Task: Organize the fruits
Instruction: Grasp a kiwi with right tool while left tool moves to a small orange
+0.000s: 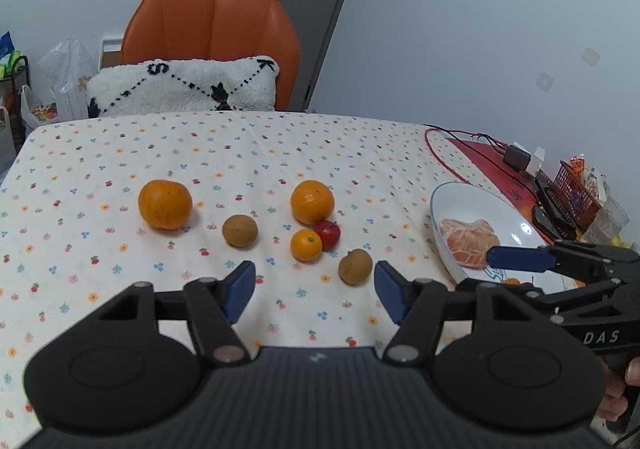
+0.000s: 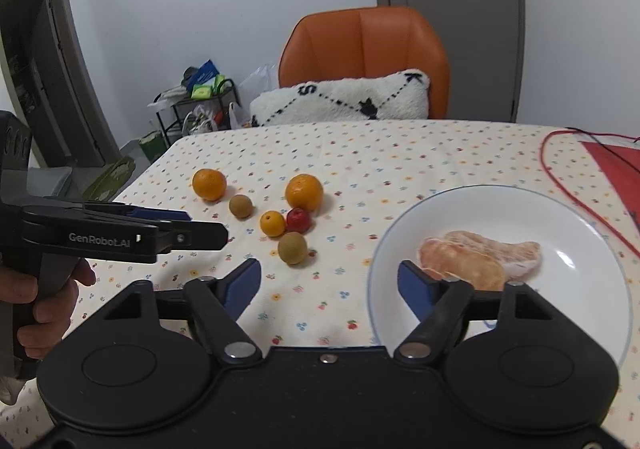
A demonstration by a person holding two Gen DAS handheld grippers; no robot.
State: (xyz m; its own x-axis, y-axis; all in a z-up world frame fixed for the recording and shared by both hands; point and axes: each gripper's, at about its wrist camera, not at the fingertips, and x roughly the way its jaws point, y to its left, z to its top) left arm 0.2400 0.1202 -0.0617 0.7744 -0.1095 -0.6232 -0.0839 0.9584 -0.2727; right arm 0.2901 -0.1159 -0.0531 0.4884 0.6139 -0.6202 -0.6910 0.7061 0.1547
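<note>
On the flowered tablecloth lie two large oranges (image 1: 165, 204) (image 1: 312, 201), a small orange (image 1: 306, 245), a small red fruit (image 1: 327, 233) and two brown round fruits (image 1: 239, 231) (image 1: 355, 267). A white plate (image 1: 472, 197) at the right holds peeled citrus segments (image 1: 468, 241). My left gripper (image 1: 314, 277) is open and empty, low over the cloth just short of the nearer brown fruit (image 2: 292, 247). My right gripper (image 2: 329, 273) is also open and empty; its right finger hangs over the plate's (image 2: 580, 289) left rim, close to the segments (image 2: 480, 253).
An orange chair (image 1: 212, 21) with a white pillow (image 1: 184, 87) stands behind the table's far edge. A red mat (image 1: 492, 165) with cables and a charger, and a small red basket (image 1: 576, 189), crowd the right side. A person's hands grip both handles.
</note>
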